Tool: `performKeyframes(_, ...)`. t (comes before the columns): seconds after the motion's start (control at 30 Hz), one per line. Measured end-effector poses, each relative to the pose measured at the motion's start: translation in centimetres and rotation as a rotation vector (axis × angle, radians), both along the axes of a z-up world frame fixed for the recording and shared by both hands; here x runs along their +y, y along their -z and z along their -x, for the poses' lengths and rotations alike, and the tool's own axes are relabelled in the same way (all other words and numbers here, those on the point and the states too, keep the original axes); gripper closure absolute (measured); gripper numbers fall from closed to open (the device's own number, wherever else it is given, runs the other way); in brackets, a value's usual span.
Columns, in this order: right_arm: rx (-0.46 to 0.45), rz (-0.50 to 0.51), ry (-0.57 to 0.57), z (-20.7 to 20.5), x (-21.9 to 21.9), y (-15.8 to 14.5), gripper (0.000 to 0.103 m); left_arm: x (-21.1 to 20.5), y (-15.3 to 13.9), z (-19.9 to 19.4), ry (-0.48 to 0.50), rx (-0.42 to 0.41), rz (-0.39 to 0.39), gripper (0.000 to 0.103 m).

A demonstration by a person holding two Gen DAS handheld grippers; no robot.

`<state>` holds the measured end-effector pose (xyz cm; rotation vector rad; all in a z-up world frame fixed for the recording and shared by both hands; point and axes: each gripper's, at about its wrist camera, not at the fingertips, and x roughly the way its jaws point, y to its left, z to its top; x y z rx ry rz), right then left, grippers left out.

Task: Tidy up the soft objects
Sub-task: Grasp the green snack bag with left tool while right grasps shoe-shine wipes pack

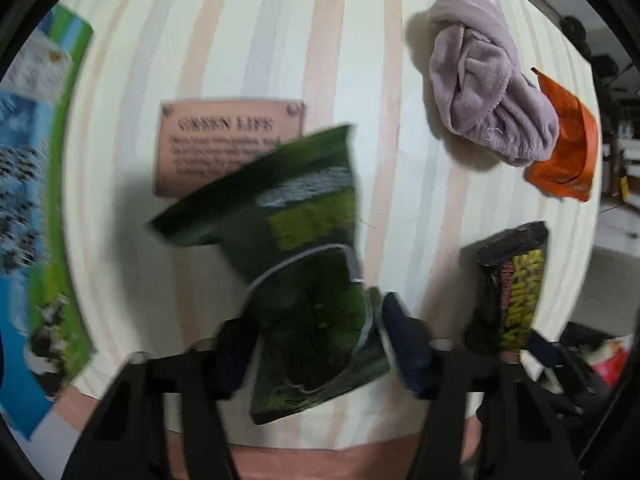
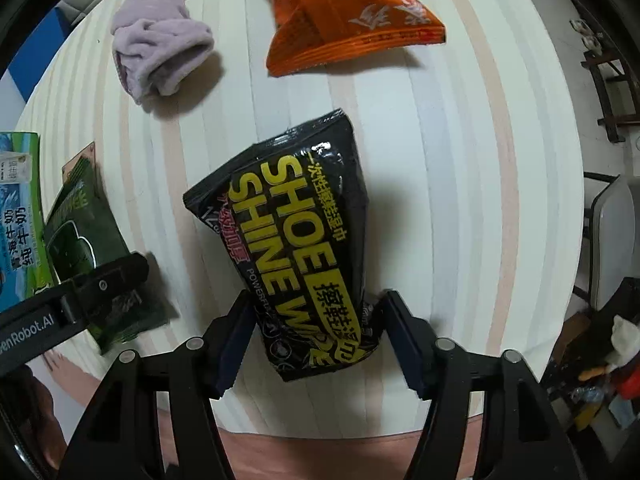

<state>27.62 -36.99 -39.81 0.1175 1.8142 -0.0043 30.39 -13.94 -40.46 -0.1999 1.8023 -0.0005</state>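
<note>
1. Upper frame, right wrist view: a lilac towel [image 2: 160, 54] and an orange pouch [image 2: 352, 20] lie on the striped desk [image 2: 460, 200]; a milk carton [image 2: 18, 216] stands at far left.
2. The black pouch [image 2: 296, 240] at centre reads "SHOE SHINE".
3. The right tool [image 2: 316, 340] grips its lower end; the left tool [image 1: 316, 348] pinches a green pouch [image 1: 304, 264].

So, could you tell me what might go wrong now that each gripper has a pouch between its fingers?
The left gripper pinches only the bottom end of the dark green foil pouch, so it may swing or slip. The black shoe-shine wipe pouch sits askew in the right gripper and could twist out.
</note>
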Motion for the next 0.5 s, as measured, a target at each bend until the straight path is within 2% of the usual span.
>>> performKeyframes(0.03,-0.013,0.03,-0.019,0.1,0.5,0.0,0.039,0.0,-0.2,0.1,0.014,-0.018,-0.001,0.065)
performKeyframes(0.1,-0.034,0.067,-0.048,0.5,1.6,0.0,0.046,0.1,-0.6,0.4,0.027,-0.033,-0.004,0.068)
performKeyframes(0.17,-0.048,0.073,-0.048,1.1,2.4,-0.2,0.059,0.5,-1.1,0.9,0.04,-0.048,-0.011,0.071)
performKeyframes(0.27,-0.058,0.076,-0.039,1.9,3.0,-0.7,0.063,0.9,-2.4,1.2,0.07,-0.082,-0.02,0.071)
performKeyframes(0.37,-0.071,0.048,-0.015,2.6,3.2,-1.7,0.064,1.1,-5.1,2.1,0.093,-0.135,-0.001,0.072)
performKeyframes(0.5,-0.13,0.004,0.012,4.1,3.3,-5.2,0.065,2.4,-9.2,3.4,0.109,-0.208,0.055,0.072)
